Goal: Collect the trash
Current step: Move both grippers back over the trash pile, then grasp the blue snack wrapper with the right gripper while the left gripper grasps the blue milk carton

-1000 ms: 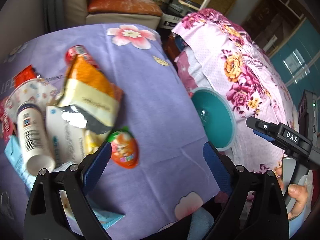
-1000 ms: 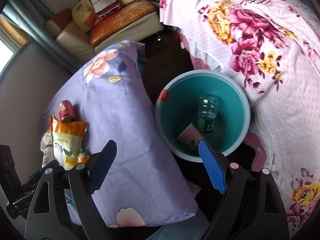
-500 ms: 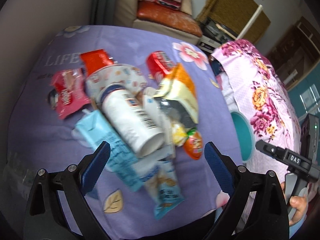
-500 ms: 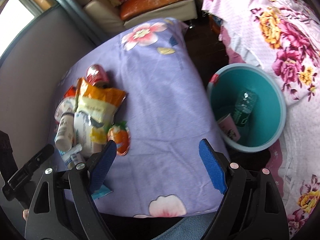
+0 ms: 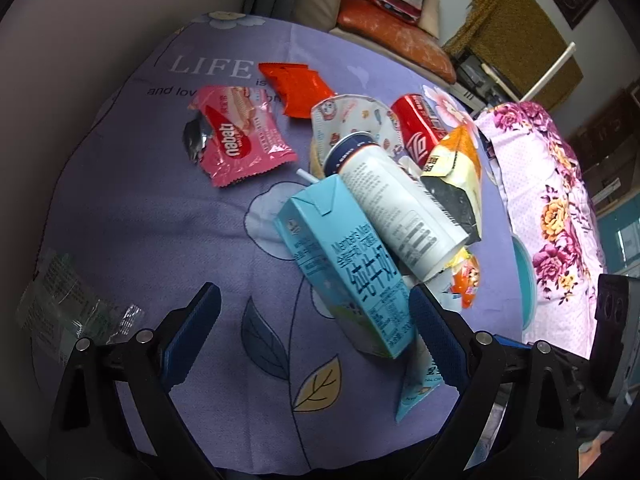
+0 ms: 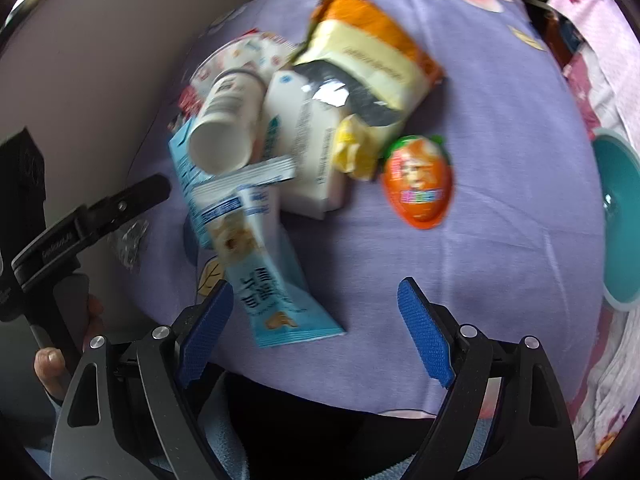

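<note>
A purple cloth (image 5: 160, 220) printed with leaves, flowers and the word "LIFE" covers the table, and the trash lies heaped on it. The landmark is the blue milk carton (image 5: 348, 272), lying on its side with a straw at its top corner. A white paper cup (image 5: 396, 208) rests across the carton's upper right edge, its open mouth pointing away from the straw. Behind the cup sit a patterned paper bowl (image 5: 352, 114) and a red soda can (image 5: 420, 132); to the carton's right lie an orange-and-cream snack bag (image 5: 456, 172) and an orange egg-shaped wrapper (image 5: 466, 280). Up and left of the carton lie a pink wafer wrapper (image 5: 240, 136) and a red-orange packet (image 5: 296, 88). Far left of the carton is a clear plastic wrapper (image 5: 60, 304). A light-blue sachet (image 6: 272, 280) lies just below the carton.

The left gripper (image 5: 316, 328) hovers with fingers spread wide, its right finger just beside the carton's lower end, gripping nothing. The right gripper (image 6: 316, 328) is likewise spread and empty above the cloth near the sachet.

Right of the table stand a teal bin (image 6: 616, 216) and a bed with a pink floral cover (image 5: 552, 208). Beyond the table is a sofa with an orange cushion (image 5: 392, 32).
</note>
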The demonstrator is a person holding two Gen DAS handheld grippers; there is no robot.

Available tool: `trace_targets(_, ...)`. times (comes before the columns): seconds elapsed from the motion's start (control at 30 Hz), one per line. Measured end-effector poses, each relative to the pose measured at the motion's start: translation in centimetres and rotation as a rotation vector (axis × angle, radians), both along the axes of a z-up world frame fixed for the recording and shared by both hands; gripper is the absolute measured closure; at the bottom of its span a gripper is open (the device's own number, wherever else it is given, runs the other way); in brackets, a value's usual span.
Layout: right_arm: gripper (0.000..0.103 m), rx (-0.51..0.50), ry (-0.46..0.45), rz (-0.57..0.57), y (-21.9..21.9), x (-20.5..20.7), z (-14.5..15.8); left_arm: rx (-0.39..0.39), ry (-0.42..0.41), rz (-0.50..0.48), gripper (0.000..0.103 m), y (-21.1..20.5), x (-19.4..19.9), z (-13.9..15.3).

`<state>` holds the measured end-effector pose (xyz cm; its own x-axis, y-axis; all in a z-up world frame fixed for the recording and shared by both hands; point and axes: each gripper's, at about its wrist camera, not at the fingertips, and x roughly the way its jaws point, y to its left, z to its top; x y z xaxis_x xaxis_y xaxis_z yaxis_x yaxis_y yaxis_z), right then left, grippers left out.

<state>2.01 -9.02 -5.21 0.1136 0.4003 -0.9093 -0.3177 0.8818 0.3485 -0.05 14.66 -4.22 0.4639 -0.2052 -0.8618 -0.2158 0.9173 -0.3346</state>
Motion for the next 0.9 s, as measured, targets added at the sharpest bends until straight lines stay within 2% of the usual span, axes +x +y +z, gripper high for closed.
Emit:
trace_targets(0.3,0.023,-0.055,-0.06,0.079,3.5,-1.1,-1.2,-0.012,0.012,0.012,0.008,0.6,0.0,-0.5)
trace_targets(0.33,0.027,-0.056,-0.065,0.08,3.5,-1.1,-1.3,-0.014,0.013,0.008,0.008,0.4,0.0,-0.5)
trace_targets(0.4,0.041,-0.06,-0.077,0.085,3.5,-1.2,-1.4,-0.013,0.014,-0.003,0.008,0.0,0.3,-0.6)
trace_targets(0.43,0.055,-0.057,-0.076,0.088,3.3,-1.2,-1.5,-0.012,0.015,-0.01,0.008,-0.3,0.5,-0.6)
trace_targets(0.47,0.076,-0.05,-0.074,0.093,3.2,-1.2,-1.6,-0.01,0.017,-0.019,0.008,-0.7,0.6,-0.6)
trace_targets(0.5,0.081,-0.049,-0.073,0.096,2.9,-1.2,-1.5,-0.008,0.018,-0.025,0.008,-1.1,0.8,-0.7)
trace_targets(0.7,0.083,-0.045,-0.103,0.059,0.6,-1.2,-0.6,0.007,0.032,-0.037,0.008,-2.8,1.6,-1.0)
trace_targets(0.9,0.083,-0.024,-0.088,-0.008,-2.0,-0.8,-0.5,0.042,0.064,-0.017,0.008,-3.2,2.0,-2.1)
